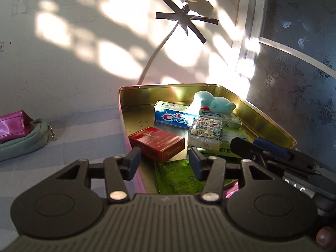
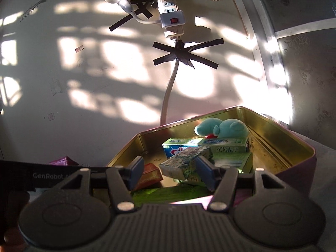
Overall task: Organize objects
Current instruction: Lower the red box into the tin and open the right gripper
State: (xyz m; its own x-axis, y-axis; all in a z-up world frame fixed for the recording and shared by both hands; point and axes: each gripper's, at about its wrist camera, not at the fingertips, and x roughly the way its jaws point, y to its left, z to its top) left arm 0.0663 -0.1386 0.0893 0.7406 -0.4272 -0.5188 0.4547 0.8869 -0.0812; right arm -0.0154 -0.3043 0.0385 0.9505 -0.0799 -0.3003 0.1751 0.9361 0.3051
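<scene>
A gold-lined tin (image 1: 126, 96) with a pink outside holds a red box (image 1: 156, 145), a blue Crest toothpaste box (image 1: 174, 116), a tissue pack (image 1: 204, 133), a teal plush toy (image 1: 212, 101) and a green packet (image 1: 178, 178). My left gripper (image 1: 164, 162) hovers over the tin's near left corner, open, with the red box just beyond its fingers. My right gripper (image 2: 171, 174) is open above the near edge of the tin (image 2: 283, 134). The tissue pack (image 2: 182, 163) lies beyond its pads, and the red box (image 2: 149, 176) sits to the left.
A pink pouch (image 1: 12, 126) lies on a grey-green pouch (image 1: 25, 142) on the striped cloth at far left. The wall behind the tin carries a taped cable (image 1: 184, 19) and a power strip (image 2: 171, 19). A patterned panel (image 1: 294, 73) stands right of the tin.
</scene>
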